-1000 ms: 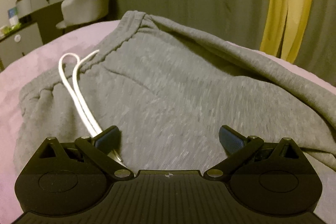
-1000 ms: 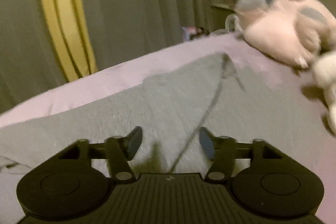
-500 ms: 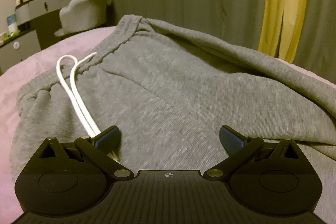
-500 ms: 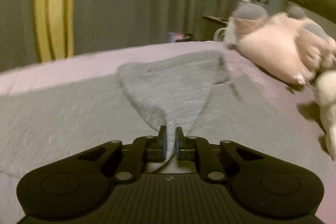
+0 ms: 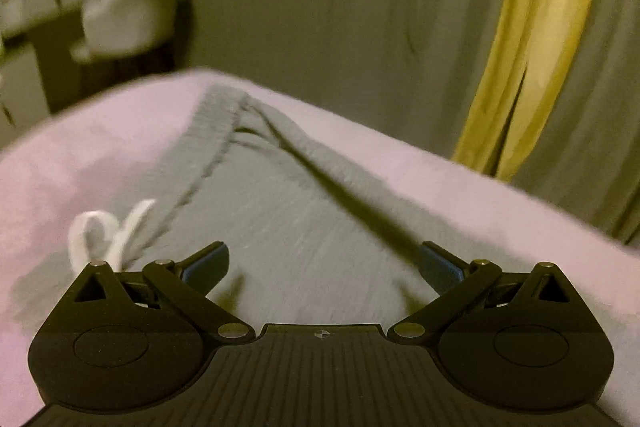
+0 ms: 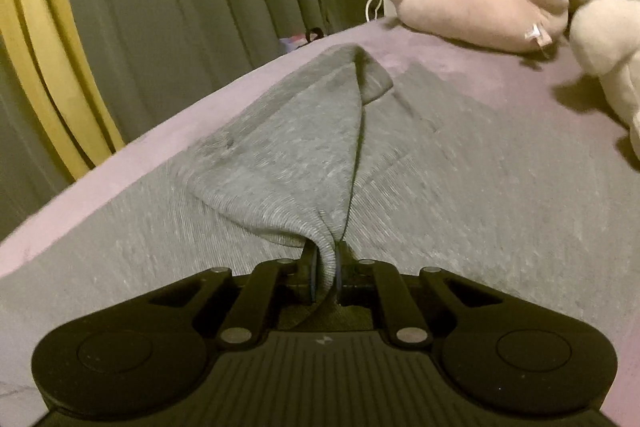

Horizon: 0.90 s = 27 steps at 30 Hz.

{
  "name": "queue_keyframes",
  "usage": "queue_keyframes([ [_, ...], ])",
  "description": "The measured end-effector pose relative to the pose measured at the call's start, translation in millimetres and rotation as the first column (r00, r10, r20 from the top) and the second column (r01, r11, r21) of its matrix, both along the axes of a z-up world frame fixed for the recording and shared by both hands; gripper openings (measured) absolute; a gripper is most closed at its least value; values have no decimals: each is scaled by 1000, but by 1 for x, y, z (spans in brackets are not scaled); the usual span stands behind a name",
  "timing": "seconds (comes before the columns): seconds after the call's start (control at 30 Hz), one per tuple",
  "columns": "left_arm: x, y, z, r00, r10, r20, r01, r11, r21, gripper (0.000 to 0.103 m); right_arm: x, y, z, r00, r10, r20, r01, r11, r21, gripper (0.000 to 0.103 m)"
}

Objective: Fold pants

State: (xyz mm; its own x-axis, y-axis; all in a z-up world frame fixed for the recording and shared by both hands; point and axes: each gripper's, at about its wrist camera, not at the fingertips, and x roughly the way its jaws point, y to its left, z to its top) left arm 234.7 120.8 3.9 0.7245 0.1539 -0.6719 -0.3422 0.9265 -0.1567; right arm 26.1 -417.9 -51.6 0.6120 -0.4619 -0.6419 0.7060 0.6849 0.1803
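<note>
Grey pants [image 6: 280,155] pinched in right gripper [image 6: 325,269]

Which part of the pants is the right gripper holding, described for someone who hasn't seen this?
On the purple bed lie grey pants. One leg's cuffed end is folded back, its edge pinched in the shut right gripper. Unlike the flat fabric around it, it rises in a tent.

Left gripper [image 5: 324,267] is hovering with jaws spread wide, nothing between them. Right gripper [image 6: 325,267] is pinching a fabric fold of the pants [image 6: 288,155], jaws nearly together.
</note>
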Motion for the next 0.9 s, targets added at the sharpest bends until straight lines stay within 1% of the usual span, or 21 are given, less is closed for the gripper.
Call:
queue_keyframes([
  [0.03, 12, 7, -2, 1000, 0, -22, -1, 999, -45, 103, -6, 7, 2, 1000, -2, 2, 2, 1000, -2, 8],
  [0.07, 31, 15, -6, 999, 5, -48, -10, 994, -106, 103, -6, 6, 1, 1000, -4, 4, 4, 1000, -3, 8],
  [0.13, 57, 23, -16, 996, 4, -91, -21, 983, -183, 102, -10, 9, 3, 1000, -7, 3, 7, 1000, -12, 8],
  [0.17, 67, 27, -21, 993, 20, -113, -43, 978, -203, 97, -9, 10, 3, 1000, -5, -3, 5, 1000, -24, 8],
  [0.2, 75, 28, -25, 991, 29, -133, -56, 977, -205, 89, -8, 11, 4, 1000, -5, -9, 4, 999, -36, 8],
  [0.23, 82, 28, -28, 988, 30, -151, -59, 979, -193, 87, -7, 12, 4, 1000, -3, -15, 2, 999, -50, 8],
  [0.27, 90, 26, -31, 986, 23, -166, -51, 985, -165, 85, -5, 13, 4, 1000, 1, -26, -3, 998, -70, 8],
  [0.33, 97, 21, -31, 985, 3, -170, -24, 992, -121, 83, -1, 12, 4, 999, 8, -37, -11, 996, -90, 8],
  [0.37, 101, 20, -29, 986, -8, -169, -10, 995, -104, 75, 0, 11, 5, 999, 8, -36, -12, 996, -89, 8],
  [0.4, 102, 19, -27, 986, -18, -165, 3, 996, -92, 57, 0, 9, 5, 999, 8, -32, -10, 997, -82, 9],
  [0.43, 103, 21, -24, 987, -29, -160, 15, 996, -87, 43, 0, 7, 5, 1000, 8, -25, -10, 998, -70, 9],
  [0.47, 104, 25, -19, 987, -55, -150, 39, 993, -109, 12, -1, 4, 6, 1000, 11, -17, -12, 999, -53, 10],
  [0.5, 103, 28, -15, 988, -67, -140, 46, 988, -147, 11, -1, 1, 7, 1000, 13, -10, -13, 999, -36, 9],
  [0.6, 89, 38, 5, 995, -56, -78, 38, 975, -218, 10, -8, -10, 15, 999, 11, 39, -13, 999, 41, 7],
  [0.63, 81, 41, 13, 996, -61, -58, 47, 972, -230, 10, -13, -15, 21, 998, 5, 69, -10, 997, 71, 7],
  [0.7, 65, 42, 35, 996, -89, -6, 85, 969, -230, 10, -25, -24, 35, 989, -10, 149, -9, 992, 124, 7],
  [0.77, 42, 44, 59, 992, -118, 52, 127, 965, -231, 10, -39, -34, 51, 974, -41, 223, 1, 984, 180, 6],
  [0.8, 26, 47, 71, 988, -133, 82, 149, 959, -242, 10, -47, -40, 59, 964, -59, 259, 5, 979, 203, 6],
  [0.9, -27, 54, 92, 974, -161, 158, 200, 940, -278, 10, -80, -57, 78, 934, -103, 342, 11, 965, 260, 6],
])
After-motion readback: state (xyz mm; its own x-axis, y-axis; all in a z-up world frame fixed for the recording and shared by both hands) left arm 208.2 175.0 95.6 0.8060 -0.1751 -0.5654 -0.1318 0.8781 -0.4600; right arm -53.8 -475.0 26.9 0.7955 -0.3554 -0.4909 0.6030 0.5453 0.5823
